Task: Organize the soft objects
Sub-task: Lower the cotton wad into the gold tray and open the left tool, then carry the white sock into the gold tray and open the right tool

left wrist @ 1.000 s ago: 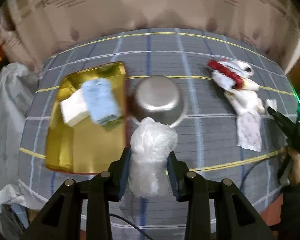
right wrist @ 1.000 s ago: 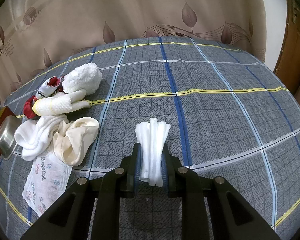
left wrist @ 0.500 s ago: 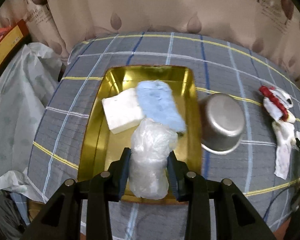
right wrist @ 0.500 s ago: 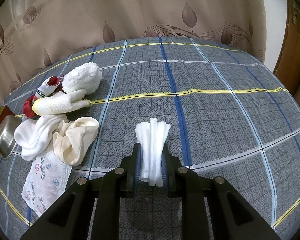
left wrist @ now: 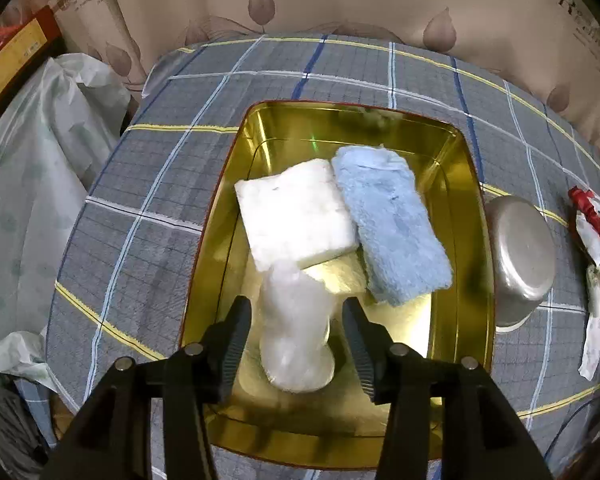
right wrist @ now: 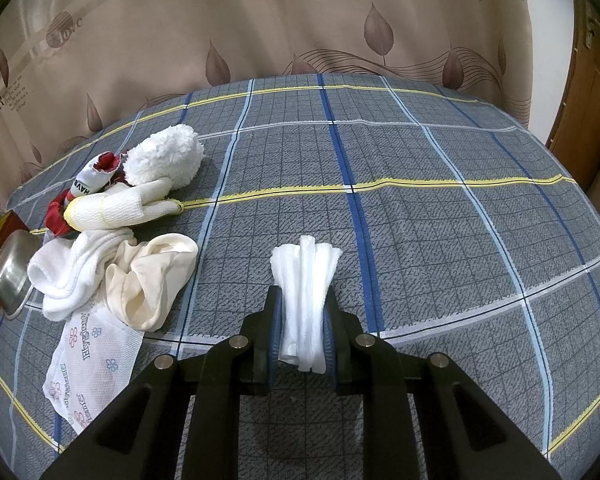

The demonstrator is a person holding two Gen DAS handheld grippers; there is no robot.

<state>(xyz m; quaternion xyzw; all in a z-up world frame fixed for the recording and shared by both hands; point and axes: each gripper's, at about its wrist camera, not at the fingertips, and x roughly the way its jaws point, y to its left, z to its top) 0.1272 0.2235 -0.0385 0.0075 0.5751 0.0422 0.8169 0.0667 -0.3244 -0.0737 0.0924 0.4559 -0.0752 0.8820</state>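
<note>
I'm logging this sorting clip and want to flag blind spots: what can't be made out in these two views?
- Left wrist view: the gold tray near rim, hidden by the left gripper, open around a blurred plastic bundle.
- Right wrist view: the steel bowl and tray, cut by the left edge.
- Right wrist view: the white cloth lower end, hidden inside the right gripper.

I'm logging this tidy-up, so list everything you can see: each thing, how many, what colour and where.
tray: one, gold, on the checked cloth
folded pad: one, white, in tray
towel: one, light blue, in tray
plastic bundle: one, clear, in tray
bowl: one, steel, beside tray
sock pile: several, white, cream, red, on cloth
left hand-held gripper: jaws just opened, clear of bundle
right hand-held gripper: shut on white cloth
</note>
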